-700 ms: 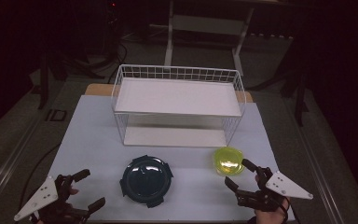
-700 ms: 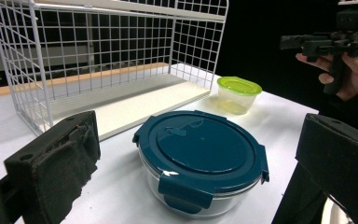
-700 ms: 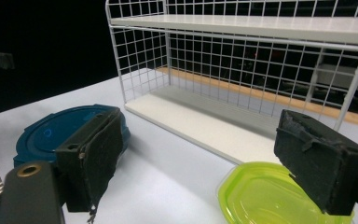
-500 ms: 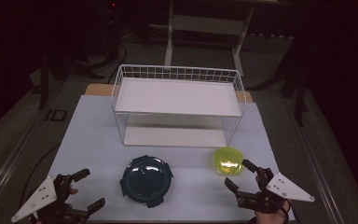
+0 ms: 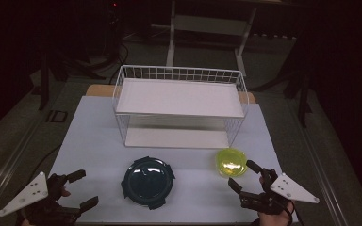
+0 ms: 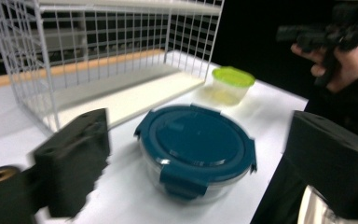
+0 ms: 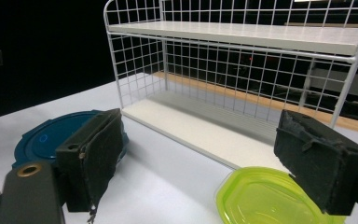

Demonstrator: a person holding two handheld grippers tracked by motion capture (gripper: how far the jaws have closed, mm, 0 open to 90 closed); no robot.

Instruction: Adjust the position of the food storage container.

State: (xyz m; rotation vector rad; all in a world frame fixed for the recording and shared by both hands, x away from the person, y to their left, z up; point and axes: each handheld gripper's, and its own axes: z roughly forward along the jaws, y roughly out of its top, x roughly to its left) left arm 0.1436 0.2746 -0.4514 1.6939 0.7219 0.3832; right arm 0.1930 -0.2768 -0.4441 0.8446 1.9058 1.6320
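Observation:
A round glass container with a dark teal clip lid (image 5: 148, 182) sits on the white table near the front edge, between my two grippers. My left gripper (image 5: 83, 189) is to its left, open and empty. In the left gripper view the teal-lidded container (image 6: 196, 149) lies just ahead between the spread jaws of the left gripper (image 6: 200, 123), untouched. A small tub with a lime green lid (image 5: 231, 162) stands to the right. My right gripper (image 5: 244, 175) is open right beside it. In the right gripper view the green lid (image 7: 270, 200) lies low between the jaws of the right gripper (image 7: 203, 126).
A white wire rack (image 5: 181, 106) with two white shelves stands at the middle back of the table, both shelves bare. The table's wooden far edge (image 5: 96, 89) shows behind it. Dark floor and stand legs surround the table.

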